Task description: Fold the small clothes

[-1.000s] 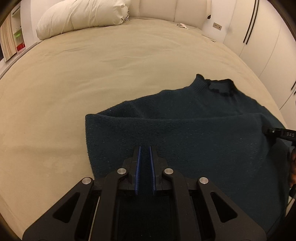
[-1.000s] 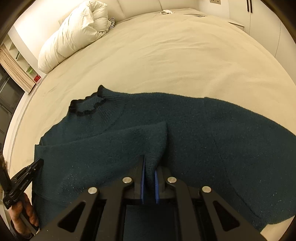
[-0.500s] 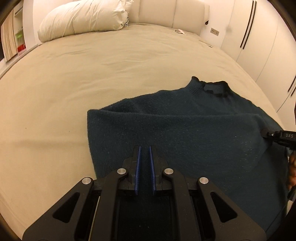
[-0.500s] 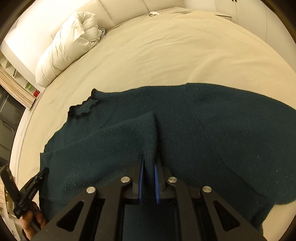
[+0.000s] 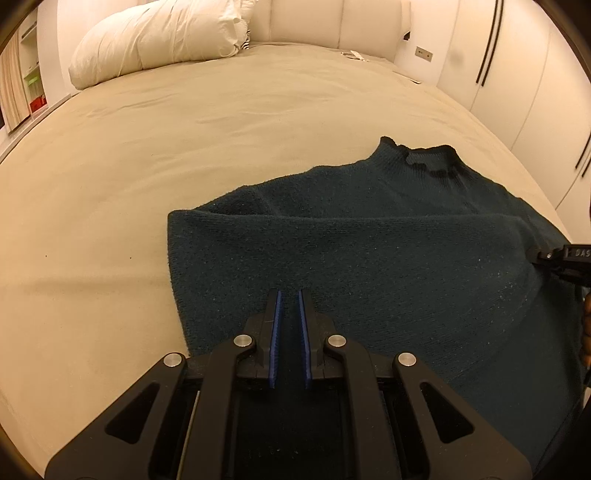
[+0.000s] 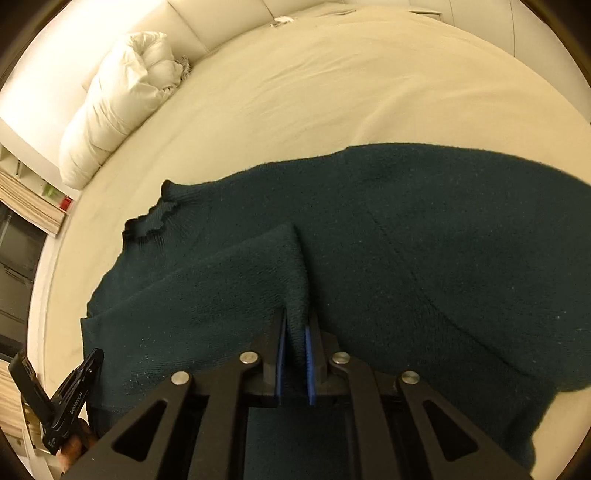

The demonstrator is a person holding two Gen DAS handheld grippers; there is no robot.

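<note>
A dark teal knit sweater (image 5: 369,258) lies on the beige bed (image 5: 184,140), its collar (image 5: 428,158) pointing away. Its lower part is lifted and carried over toward the collar as a fold. My left gripper (image 5: 290,299) is shut on the sweater's hem at the left side. My right gripper (image 6: 295,325) is shut on the hem at the other side, where the cloth (image 6: 295,273) bunches up between the blue pads. The right gripper's tip shows at the right edge of the left wrist view (image 5: 565,258). The left gripper shows at the lower left of the right wrist view (image 6: 66,402).
A white duvet (image 5: 159,40) lies bunched at the head of the bed, by the padded headboard (image 5: 332,22). White wardrobe doors (image 5: 517,74) stand along the right. A shelf unit (image 6: 22,206) stands to the left of the bed.
Both grippers have carried the held hem forward toward the collar, so the folded layer covers more of the sweater. The cameras have tilted up a little.
</note>
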